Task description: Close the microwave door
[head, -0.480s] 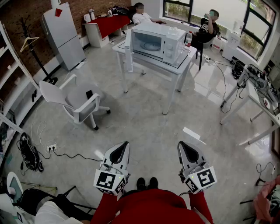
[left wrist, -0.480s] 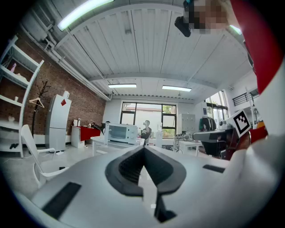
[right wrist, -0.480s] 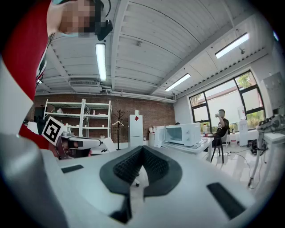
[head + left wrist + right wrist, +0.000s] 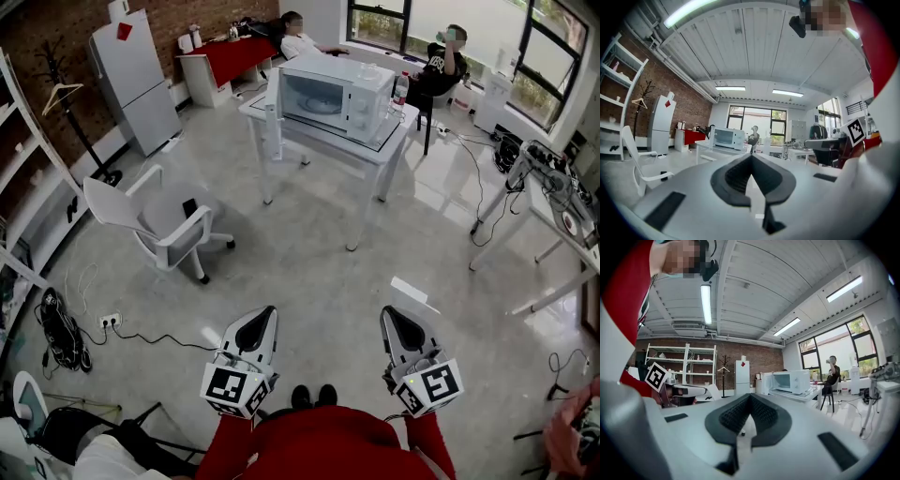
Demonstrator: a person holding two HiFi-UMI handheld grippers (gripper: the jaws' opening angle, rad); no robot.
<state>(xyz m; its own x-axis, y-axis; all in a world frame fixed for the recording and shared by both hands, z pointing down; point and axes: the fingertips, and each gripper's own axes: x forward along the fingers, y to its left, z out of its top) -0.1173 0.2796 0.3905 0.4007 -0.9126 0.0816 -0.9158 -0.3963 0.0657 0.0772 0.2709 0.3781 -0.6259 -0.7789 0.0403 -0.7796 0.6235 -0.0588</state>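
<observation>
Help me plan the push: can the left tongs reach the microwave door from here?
Probably not yet: the left tongs are far from the microwave door, open on the white table. Only floor lies between, so stepping closer should do.

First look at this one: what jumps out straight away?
A white microwave stands on a white table at the far middle of the room, its door swung open at its left side. At the bottom of the head view the left tool and right tool are both shut and empty, well short of it. A white office chair stands between, to the left.
</observation>
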